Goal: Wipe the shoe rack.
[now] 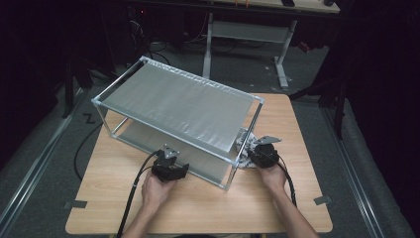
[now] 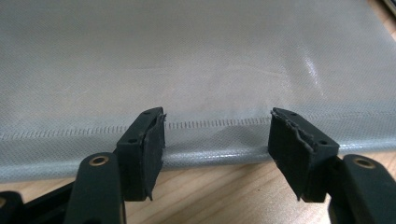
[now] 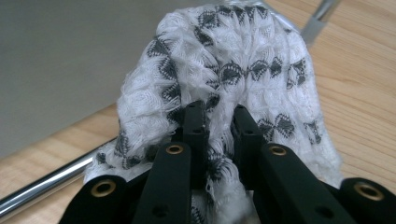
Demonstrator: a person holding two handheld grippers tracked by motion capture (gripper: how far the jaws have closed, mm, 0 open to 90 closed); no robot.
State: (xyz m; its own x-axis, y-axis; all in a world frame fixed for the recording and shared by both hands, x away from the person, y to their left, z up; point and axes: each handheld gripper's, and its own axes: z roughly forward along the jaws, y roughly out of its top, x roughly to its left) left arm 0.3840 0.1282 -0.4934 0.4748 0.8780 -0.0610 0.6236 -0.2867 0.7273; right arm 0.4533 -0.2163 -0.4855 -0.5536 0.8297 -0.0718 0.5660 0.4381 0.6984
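A metal-framed rack [image 1: 101, 100] with two grey fabric shelves stands slantwise on the wooden table. My left gripper [image 1: 171, 168] sits at the rack's near side; its jaws [image 2: 217, 149] stand open, with the hem of the lower grey shelf [image 2: 210, 60] just beyond them. My right gripper [image 1: 261, 153] is at the rack's near right corner, shut on a white cloth with a dark diamond pattern [image 3: 243, 60]. The cloth bunches up over the jaws [image 3: 219, 135] and lies beside a metal frame bar [image 3: 42, 186].
The table's [image 1: 198, 208] near strip in front of the hands is bare wood. Black cables [image 1: 131, 198] trail from both grippers toward the front edge. Beyond the table stand a desk frame [image 1: 247, 34] and dark floor.
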